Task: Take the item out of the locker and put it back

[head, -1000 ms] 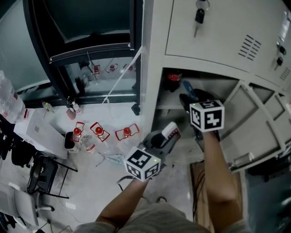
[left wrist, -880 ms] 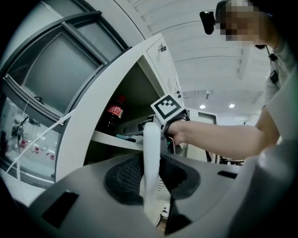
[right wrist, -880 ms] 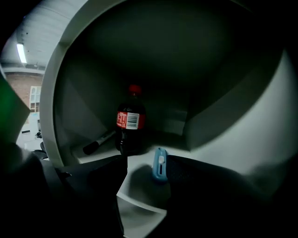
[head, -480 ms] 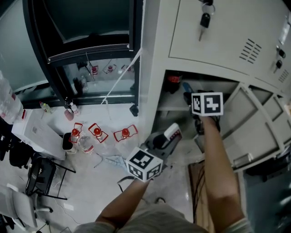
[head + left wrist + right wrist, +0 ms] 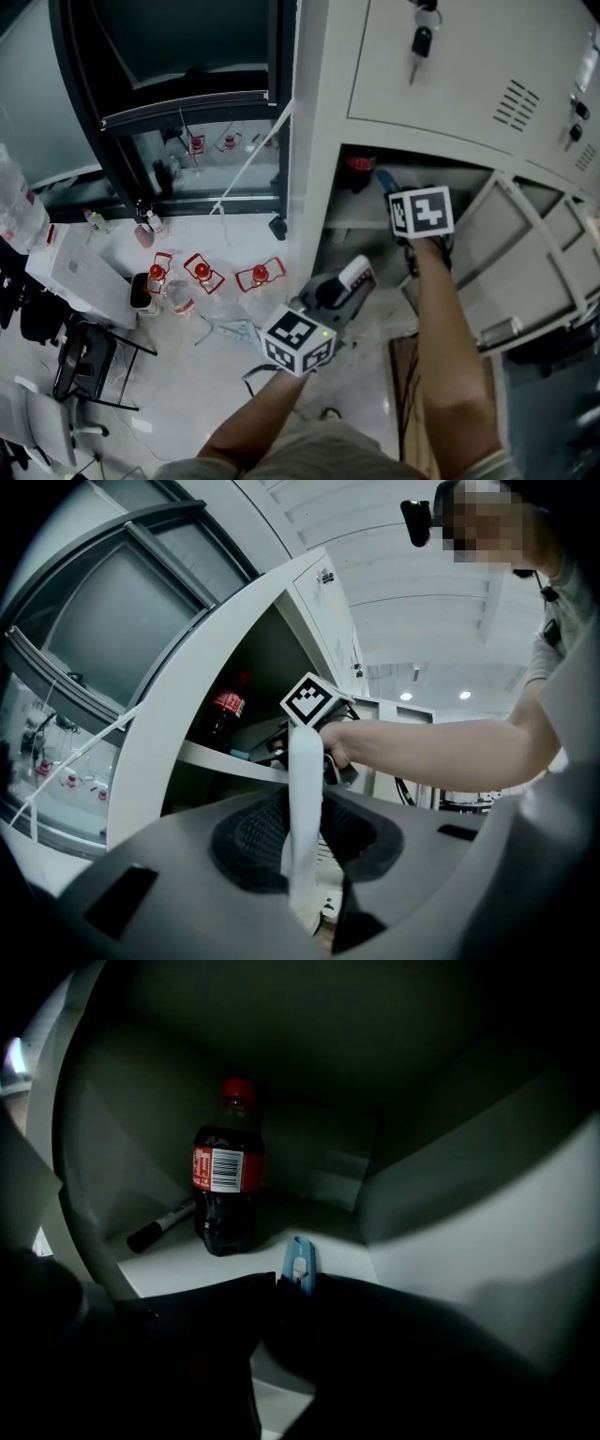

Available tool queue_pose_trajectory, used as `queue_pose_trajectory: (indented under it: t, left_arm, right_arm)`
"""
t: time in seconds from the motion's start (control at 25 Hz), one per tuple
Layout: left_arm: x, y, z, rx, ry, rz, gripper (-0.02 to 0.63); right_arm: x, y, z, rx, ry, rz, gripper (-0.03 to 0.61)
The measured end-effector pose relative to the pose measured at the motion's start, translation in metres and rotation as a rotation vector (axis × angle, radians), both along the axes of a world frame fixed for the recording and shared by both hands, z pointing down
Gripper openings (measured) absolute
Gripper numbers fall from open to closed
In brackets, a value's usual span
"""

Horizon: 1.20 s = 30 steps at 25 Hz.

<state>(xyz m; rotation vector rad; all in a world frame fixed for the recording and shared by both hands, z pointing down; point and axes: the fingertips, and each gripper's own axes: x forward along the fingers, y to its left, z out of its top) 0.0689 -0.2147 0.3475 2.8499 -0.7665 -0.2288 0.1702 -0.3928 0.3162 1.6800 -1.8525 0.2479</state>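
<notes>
Inside the open locker a blue utility knife lies on the shelf, in front of a cola bottle with a red cap. My right gripper reaches into the compartment; its jaws have just been closing and now sit tight against both sides of the knife. In the head view the right gripper is mostly hidden behind its marker cube, with the knife poking out. My left gripper hangs outside below the locker, shut on a flat white item with a red end.
A black marker lies left of the bottle. The locker's door swings open at the right. Keys hang in the upper door. Several red-capped bottles stand on the floor by a glass wall, and a chair stands at the lower left.
The right gripper has gone a little deeper into the locker and tipped downward, its jaws closing around the blue knife. The left gripper has stayed where it was.
</notes>
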Motion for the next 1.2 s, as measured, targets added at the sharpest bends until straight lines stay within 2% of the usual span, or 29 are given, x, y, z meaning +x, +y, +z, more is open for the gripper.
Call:
queue_pose_trajectory:
  t: [0.52, 0.84, 1.2]
  left_arm:
    - [-0.005, -0.003, 0.0, -0.004, -0.003, -0.024, 0.091]
    - [-0.007, -0.006, -0.001, -0.006, -0.005, -0.032, 0.091]
    - [-0.006, -0.007, 0.002, -0.01, -0.012, -0.039, 0.091]
  right_arm:
    - [0.0, 0.01, -0.002, 0.066, 0.0, 0.005, 0.132]
    - [-0.004, 0.027, -0.002, 0.134, -0.055, -0.002, 0.13]
    - [-0.02, 0.055, 0.001, 0.156, -0.088, -0.069, 0.13]
